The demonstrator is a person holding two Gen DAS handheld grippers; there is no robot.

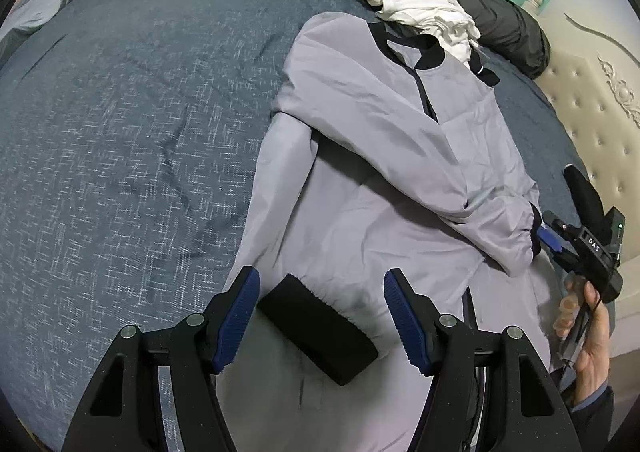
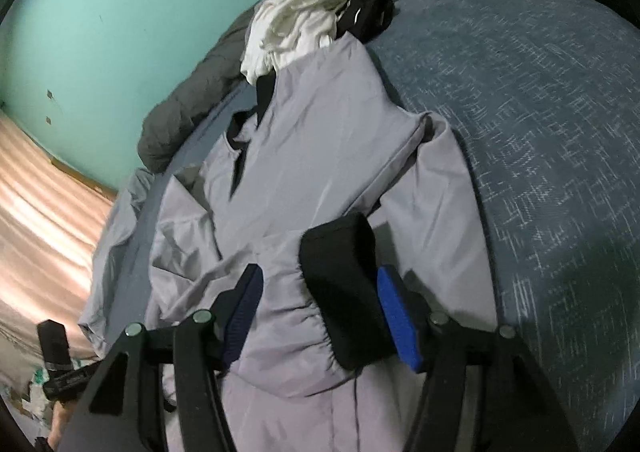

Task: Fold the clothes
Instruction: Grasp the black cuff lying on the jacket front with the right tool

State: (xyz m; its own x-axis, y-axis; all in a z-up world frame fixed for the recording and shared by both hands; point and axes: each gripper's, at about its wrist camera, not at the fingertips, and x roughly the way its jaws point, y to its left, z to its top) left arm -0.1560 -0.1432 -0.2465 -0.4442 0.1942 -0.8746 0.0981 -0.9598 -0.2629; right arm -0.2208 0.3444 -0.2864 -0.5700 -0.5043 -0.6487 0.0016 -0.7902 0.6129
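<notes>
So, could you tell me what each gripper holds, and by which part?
Nothing: left gripper and right gripper are open, each straddling a jacket cuff.

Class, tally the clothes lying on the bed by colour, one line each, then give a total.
Lilac-grey jacket: 1
White garment: 1
Small black item beside the white one: 1
Total: 3

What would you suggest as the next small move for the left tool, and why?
Probably close the left tool on the black cuff: its fingers stand open either side of it, and that sleeve lies straight along the grey jacket, not yet folded across.
</notes>
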